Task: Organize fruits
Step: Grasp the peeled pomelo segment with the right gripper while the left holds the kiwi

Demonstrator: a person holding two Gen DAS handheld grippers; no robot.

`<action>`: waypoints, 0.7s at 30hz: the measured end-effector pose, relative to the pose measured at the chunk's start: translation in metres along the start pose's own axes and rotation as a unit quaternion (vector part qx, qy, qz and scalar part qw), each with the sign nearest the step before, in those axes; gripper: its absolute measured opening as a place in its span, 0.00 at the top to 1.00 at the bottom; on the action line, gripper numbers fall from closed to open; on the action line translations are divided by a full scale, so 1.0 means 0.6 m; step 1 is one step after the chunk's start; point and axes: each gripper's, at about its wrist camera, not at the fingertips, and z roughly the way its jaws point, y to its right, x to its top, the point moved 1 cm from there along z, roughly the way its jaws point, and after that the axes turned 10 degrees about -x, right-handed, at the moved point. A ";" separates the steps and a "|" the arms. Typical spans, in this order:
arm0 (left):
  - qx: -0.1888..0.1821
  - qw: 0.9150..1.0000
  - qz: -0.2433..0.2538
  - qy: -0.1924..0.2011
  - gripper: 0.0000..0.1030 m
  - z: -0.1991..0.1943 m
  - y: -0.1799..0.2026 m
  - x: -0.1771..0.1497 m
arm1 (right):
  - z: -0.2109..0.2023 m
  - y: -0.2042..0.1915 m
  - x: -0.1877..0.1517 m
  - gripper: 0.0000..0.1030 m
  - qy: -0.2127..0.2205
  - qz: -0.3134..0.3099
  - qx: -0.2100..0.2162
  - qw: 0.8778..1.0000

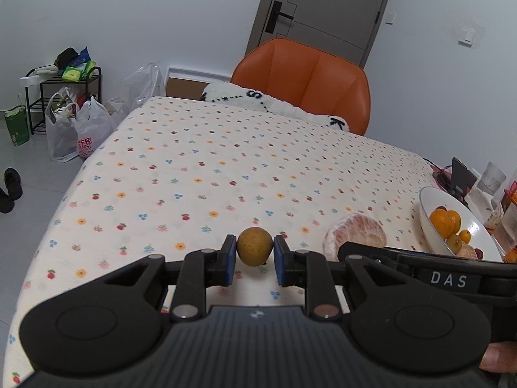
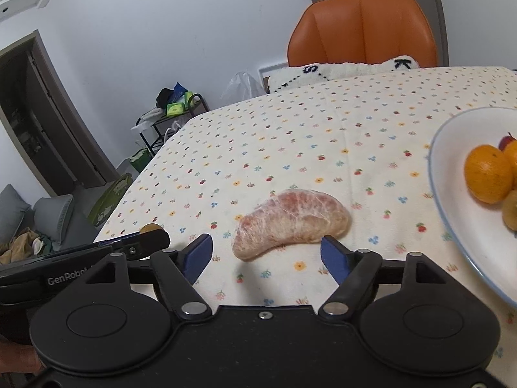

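1. The left gripper (image 1: 253, 255) pinches a small round yellow-brown fruit (image 1: 254, 246) between its blue pads.
2. The right gripper (image 2: 266, 253) is spread wide, with a peeled pink pomelo segment (image 2: 292, 221) lying just ahead.
3. To its right, the white bowl (image 2: 452, 213) already holds oranges; these two fruits remain outside.

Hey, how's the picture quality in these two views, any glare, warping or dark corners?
Left wrist view: even indoor light, soft shadow under the small yellow-brown fruit between the left tool's pads; a bright glare spot inside the white bowl; door edges bend from fisheye; corners dark. Right wrist view: pomelo segment sharp ahead of the open right tool; table edge curves; top corners vignetted.
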 end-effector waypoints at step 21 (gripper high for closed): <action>0.010 1.000 -0.023 0.011 0.78 -0.001 -0.050 0.016 | 0.062 -0.049 0.039 0.21 0.007 -0.036 -0.018 0.999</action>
